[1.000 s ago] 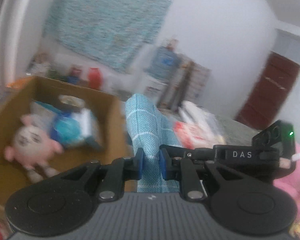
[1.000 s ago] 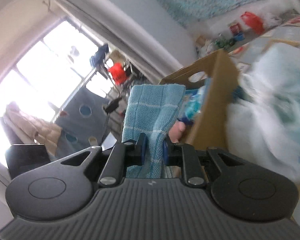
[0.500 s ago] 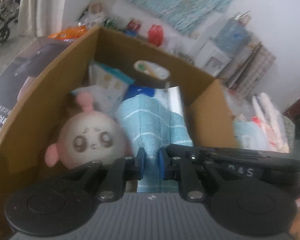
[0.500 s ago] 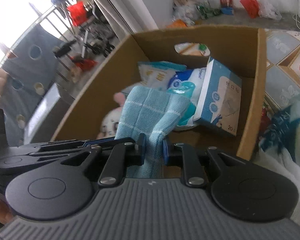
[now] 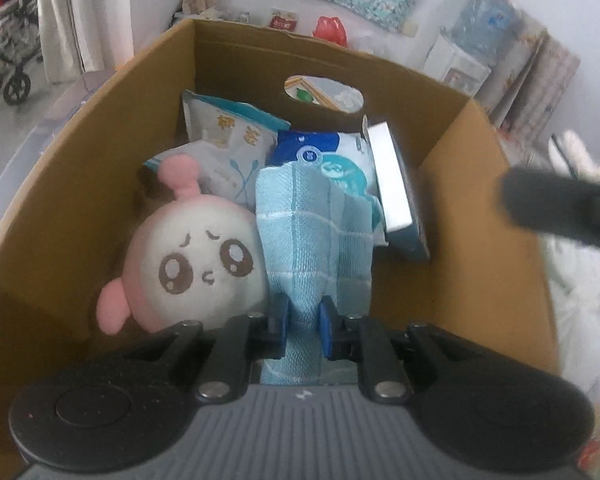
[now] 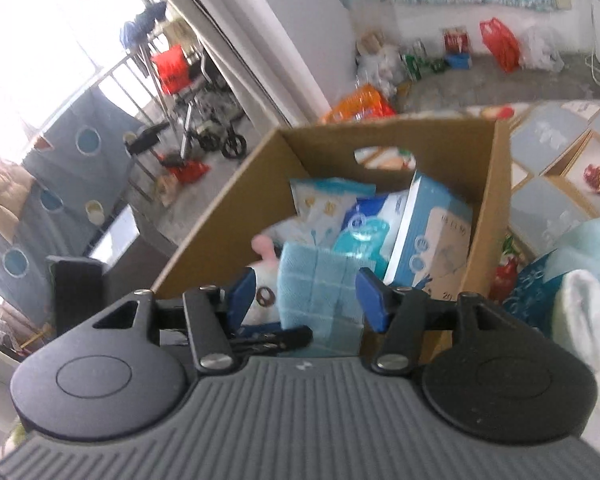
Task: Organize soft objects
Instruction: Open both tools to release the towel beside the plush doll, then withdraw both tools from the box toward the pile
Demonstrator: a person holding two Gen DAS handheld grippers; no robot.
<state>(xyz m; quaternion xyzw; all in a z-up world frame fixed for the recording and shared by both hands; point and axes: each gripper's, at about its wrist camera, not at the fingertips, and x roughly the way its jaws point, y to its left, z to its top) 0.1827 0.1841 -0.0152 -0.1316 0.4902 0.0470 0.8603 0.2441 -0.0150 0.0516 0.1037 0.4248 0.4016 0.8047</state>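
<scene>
A folded light-blue towel [image 5: 314, 236] hangs down into a brown cardboard box [image 5: 100, 152]. My left gripper [image 5: 304, 322] is shut on the towel's near edge, above the box's inside. Beside the towel lies a round pink-and-white plush toy [image 5: 192, 260]. In the right wrist view my right gripper [image 6: 306, 294] has its jaws opening; the same towel [image 6: 318, 284] still stands between its blue pads [image 6: 370, 294], which no longer press on it. The box [image 6: 496, 208] lies just ahead of it.
Tissue packs [image 5: 228, 140], a blue-and-white pack [image 5: 320, 152] and a blue carton [image 5: 396, 188] fill the box's far half. White bedding [image 6: 580, 312] lies right of the box. A wheelchair [image 6: 204, 120], bags [image 6: 498, 44] and clutter stand along the wall.
Both grippers carried the towel from beside the box to over and into it and tilted downward. The right gripper's jaws have parted and let the towel go; the left still pinches it.
</scene>
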